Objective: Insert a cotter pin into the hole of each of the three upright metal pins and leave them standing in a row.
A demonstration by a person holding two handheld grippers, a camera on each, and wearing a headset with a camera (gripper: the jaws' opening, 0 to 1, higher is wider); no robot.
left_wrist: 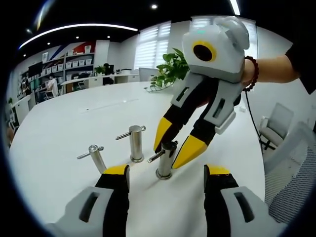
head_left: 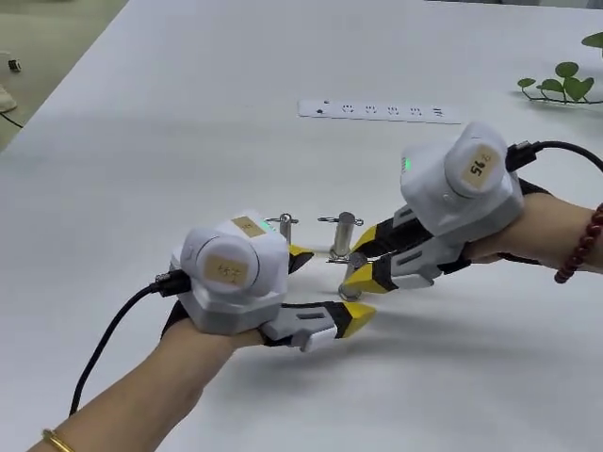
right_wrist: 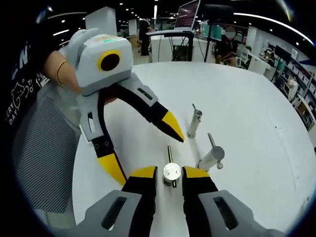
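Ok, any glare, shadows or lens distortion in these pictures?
Head view: soft even light, faint shadows on the white tabletop, little distortion. Left gripper view: fisheye bends the long ceiling light strip; slatted windows glare white. Right gripper view: curved table edge, glare atop the short upright steel pin.

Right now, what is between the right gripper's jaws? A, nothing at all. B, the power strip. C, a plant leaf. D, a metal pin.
D: in the right gripper view, the right gripper has its jaws closed on both sides of the top of a metal pin.
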